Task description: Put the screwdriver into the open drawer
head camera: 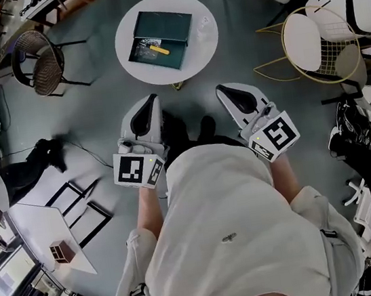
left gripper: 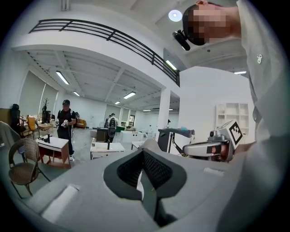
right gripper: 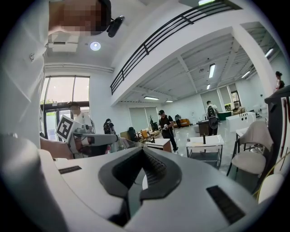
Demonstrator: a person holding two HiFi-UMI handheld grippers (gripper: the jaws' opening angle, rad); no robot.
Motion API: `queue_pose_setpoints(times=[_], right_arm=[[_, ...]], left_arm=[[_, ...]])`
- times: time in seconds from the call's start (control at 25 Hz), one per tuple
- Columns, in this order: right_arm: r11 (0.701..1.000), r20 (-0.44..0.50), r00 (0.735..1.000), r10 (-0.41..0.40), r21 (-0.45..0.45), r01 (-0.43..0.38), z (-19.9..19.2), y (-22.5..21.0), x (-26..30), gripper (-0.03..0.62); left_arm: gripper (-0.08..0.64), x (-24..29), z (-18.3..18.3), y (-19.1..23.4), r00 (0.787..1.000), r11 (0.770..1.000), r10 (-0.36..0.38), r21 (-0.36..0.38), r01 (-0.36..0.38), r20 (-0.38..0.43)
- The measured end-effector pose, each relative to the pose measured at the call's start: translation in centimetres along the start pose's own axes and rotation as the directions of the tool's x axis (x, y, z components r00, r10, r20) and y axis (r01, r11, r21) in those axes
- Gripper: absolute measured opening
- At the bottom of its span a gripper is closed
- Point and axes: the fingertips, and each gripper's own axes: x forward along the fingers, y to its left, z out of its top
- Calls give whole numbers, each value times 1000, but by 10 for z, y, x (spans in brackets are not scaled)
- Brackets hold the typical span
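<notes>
A dark green drawer box (head camera: 168,24) rests on a round white table (head camera: 202,49) ahead of me in the head view. A screwdriver (head camera: 156,48) with a yellow handle lies inside it. Both grippers are held at waist height, well short of the table and pointing toward it. My left gripper (head camera: 152,99) is shut with nothing between its jaws; its pads meet in the left gripper view (left gripper: 144,152). My right gripper (head camera: 221,91) is likewise shut and holds nothing (right gripper: 142,150). Neither gripper view shows the table; both look out level across the room.
A wicker chair (head camera: 39,55) stands left of the table and a white chair with a gold wire frame (head camera: 314,40) stands to its right. A black bag and cable (head camera: 46,153) lie on the floor at left. People stand far off (left gripper: 65,122) among desks.
</notes>
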Motion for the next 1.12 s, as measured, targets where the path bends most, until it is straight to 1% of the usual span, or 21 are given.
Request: queue_pose_setpoints(times=[0.2,0.4,0.52,0.64,0.8,0.92,1.0,1.12], right_arm=[[1000,10,1000,28,10,-28,3,14,-6,5],[999,13,999,31,-26,-31,8,21,-4,5],[999,17,999,38,-17,-38,7,26,-3,6],[999,13,999,39,-11,-39,3,32,-2,5],[999,14,999,42,-17,-42,0,41,-1,5],[999,6,999,44,-24,-44,-3,50,0,5],[999,-1,999,40,-16,-40,-6,54,-2,5],[999,-9,999,37,-1,-37,-11,57,-5,6]], left_arm=[[9,-9,3,-5,1000,1000,13,-15,-13,12],[9,-25,10,-9,999,1000,8,-15,-7,40],[9,-34,6,-7,1000,999,6,-34,-5,22],[9,-46,1,-9,1000,1000,20,-18,-20,-3],[9,-55,-6,-13,1000,1000,12,7,-12,-25],[9,-60,-9,-15,1000,1000,6,6,-6,-29],[9,-63,-11,-17,1000,1000,-1,7,2,-31],[9,-64,-14,-18,999,1000,-10,-10,9,-41]])
